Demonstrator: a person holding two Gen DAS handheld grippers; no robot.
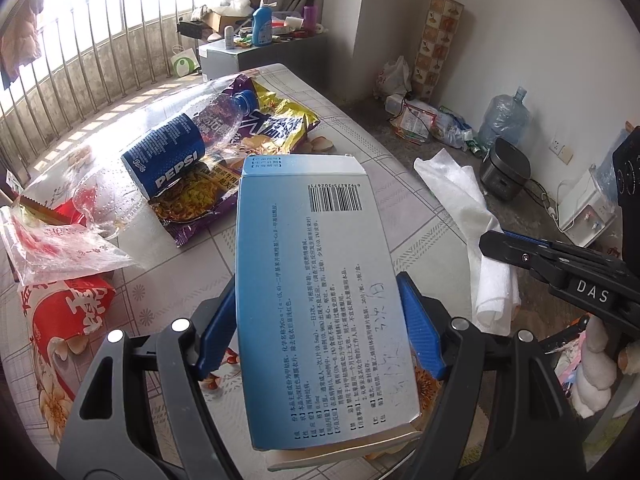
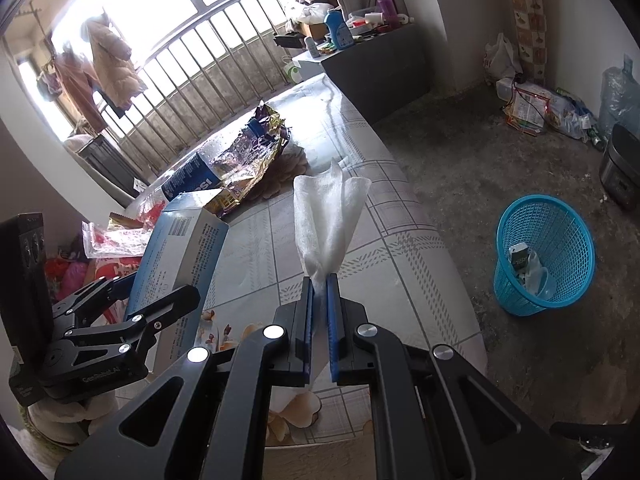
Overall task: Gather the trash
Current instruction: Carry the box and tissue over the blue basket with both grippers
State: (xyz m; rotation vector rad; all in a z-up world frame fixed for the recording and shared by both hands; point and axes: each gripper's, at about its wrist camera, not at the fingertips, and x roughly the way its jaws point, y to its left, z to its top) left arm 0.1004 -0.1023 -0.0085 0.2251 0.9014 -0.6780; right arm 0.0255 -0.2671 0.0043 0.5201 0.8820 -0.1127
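Note:
My left gripper (image 1: 320, 320) is shut on a blue medicine box (image 1: 316, 280), its blue pads pressing both long sides; the box is lifted above the table. In the right wrist view the same box (image 2: 176, 252) shows at the left with the left gripper (image 2: 132, 296) around it. My right gripper (image 2: 319, 284) is shut on a white foam sheet (image 2: 328, 216), which stands up from the pads; that sheet (image 1: 472, 232) also shows at the right of the left wrist view. A blue mesh waste basket (image 2: 544, 256) stands on the floor to the right of the table.
On the tiled tablecloth (image 1: 360, 128) lie a Pepsi bottle (image 1: 176, 156), a purple and yellow snack bag (image 1: 280, 120), a clear plastic wrapper (image 1: 52, 248) and a red bag (image 1: 68, 312). A rice cooker (image 1: 506, 168) and a water jug (image 1: 504, 116) stand on the floor by the wall.

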